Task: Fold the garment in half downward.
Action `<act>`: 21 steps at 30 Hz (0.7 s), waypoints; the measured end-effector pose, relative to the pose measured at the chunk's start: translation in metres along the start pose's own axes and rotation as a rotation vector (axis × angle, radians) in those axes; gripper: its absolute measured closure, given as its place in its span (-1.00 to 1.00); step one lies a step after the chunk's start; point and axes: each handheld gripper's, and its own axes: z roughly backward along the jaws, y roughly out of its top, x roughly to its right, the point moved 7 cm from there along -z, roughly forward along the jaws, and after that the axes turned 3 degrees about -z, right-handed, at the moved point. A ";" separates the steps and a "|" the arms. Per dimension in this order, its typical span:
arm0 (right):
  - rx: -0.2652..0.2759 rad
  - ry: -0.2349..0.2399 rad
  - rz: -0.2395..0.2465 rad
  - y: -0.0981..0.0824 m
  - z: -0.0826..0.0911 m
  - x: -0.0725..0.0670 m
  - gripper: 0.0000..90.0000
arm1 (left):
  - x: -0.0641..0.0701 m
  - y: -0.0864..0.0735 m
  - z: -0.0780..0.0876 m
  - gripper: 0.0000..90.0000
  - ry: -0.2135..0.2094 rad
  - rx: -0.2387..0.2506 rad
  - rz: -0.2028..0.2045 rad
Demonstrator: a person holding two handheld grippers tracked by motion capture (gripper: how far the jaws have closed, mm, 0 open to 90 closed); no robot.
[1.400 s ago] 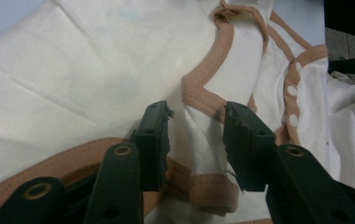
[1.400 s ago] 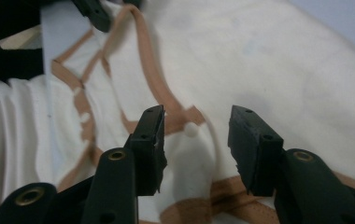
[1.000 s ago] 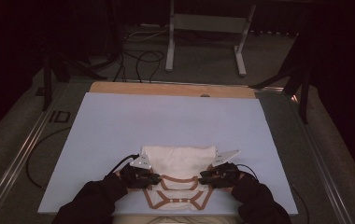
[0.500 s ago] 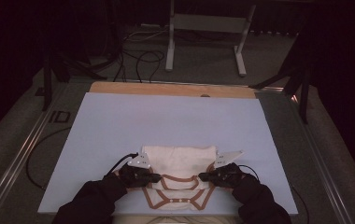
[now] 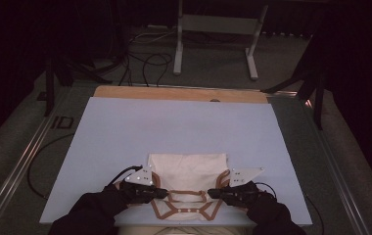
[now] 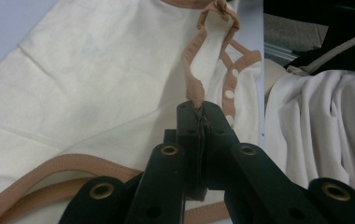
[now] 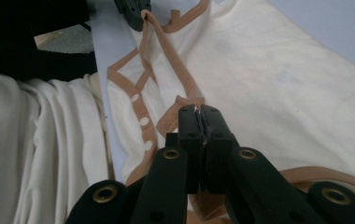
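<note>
Cream cloth garment with tan trim lies at the table's near edge; left gripper and right gripper each clamp tight on its trim.

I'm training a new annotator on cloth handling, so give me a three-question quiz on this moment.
1. True or false: the left gripper has its fingers closed on the tan trim of the cream garment.
2. Which surface does the garment lie on? A) bare wood B) a pale blue sheet C) a metal tray
3. Fill in: the right gripper pinches the garment's ____ trim.

Key: 1 true. 2 B. 3 tan.
</note>
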 end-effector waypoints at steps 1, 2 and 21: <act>0.000 0.003 -0.004 -0.001 -0.001 -0.001 0.97 | 0.002 -0.001 0.000 0.97 -0.008 -0.001 -0.001; -0.003 0.011 -0.009 -0.002 -0.001 -0.003 0.97 | 0.002 -0.002 0.000 0.97 -0.005 0.000 -0.005; -0.040 0.083 -0.020 -0.021 -0.009 -0.024 0.94 | 0.022 -0.021 -0.006 0.95 -0.060 -0.055 -0.014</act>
